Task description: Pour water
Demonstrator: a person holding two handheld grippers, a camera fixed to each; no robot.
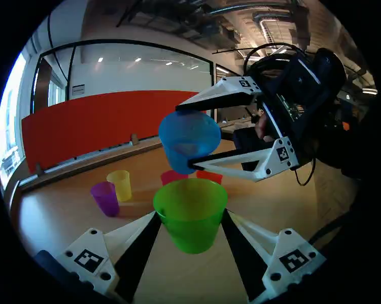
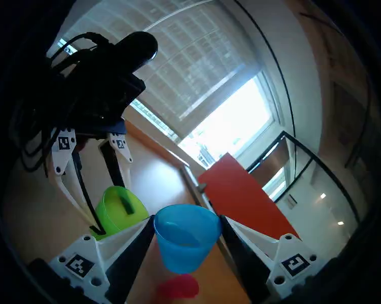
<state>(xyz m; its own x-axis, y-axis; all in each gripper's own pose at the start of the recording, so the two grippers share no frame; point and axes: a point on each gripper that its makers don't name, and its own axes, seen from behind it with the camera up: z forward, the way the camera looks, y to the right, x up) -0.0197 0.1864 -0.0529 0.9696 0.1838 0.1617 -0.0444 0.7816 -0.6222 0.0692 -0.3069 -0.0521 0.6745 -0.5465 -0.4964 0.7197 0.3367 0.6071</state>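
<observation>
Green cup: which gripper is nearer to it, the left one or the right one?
Left. The left gripper holds the green cup between its fingers. The right gripper is above the green cup, holding the blue cup over it.

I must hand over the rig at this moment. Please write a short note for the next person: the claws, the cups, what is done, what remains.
Left claw: shut on the green cup, upright.
Right claw: shut on the blue cup, held above the green cup's far rim.
On the table behind: purple cup, yellow cup, red cup, orange cup.
Done: both cups gripped, blue over green.
Left: no stream visible yet; probably tip blue into green, then set both down.
</observation>
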